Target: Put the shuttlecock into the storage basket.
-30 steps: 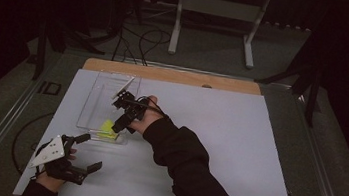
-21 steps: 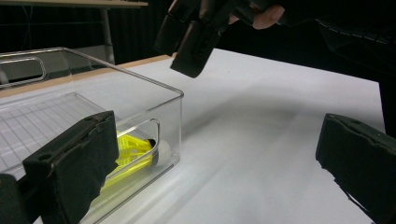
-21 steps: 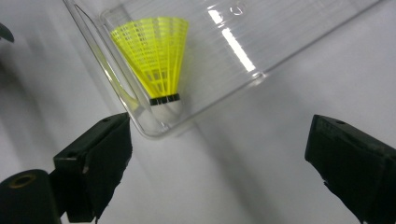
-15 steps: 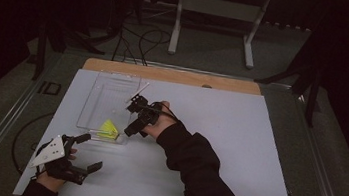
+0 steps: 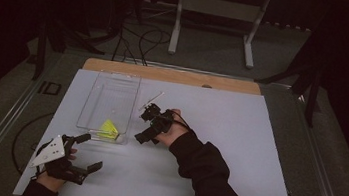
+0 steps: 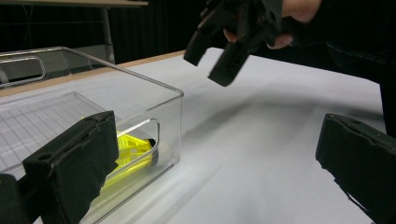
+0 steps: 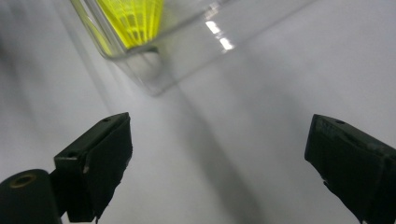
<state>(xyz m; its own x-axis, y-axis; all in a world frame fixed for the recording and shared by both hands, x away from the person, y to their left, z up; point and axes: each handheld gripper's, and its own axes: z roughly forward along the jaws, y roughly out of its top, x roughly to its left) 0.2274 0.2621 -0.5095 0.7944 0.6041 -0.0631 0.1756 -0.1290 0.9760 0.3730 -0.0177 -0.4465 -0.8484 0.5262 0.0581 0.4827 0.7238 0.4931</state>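
where the white table (image 5: 238, 136) ends, dark floor (image 5: 208, 52) surrounds it.

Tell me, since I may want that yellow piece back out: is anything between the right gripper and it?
Yes. The yellow piece lies inside the clear bin, at its near end, and the right gripper hangs open outside, beside the bin's near corner. The clear wall stands between them; from above, the bin is open.

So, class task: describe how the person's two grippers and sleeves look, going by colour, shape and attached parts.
Both are black two-jaw tools with blocky, flat-faced jaws. The left gripper carries a pale grey three-cornered plate on top. The right gripper is all black, with a thin dark cable looping over the hand. The right arm wears a long dark sleeve; a dark cuff shows at the left wrist.
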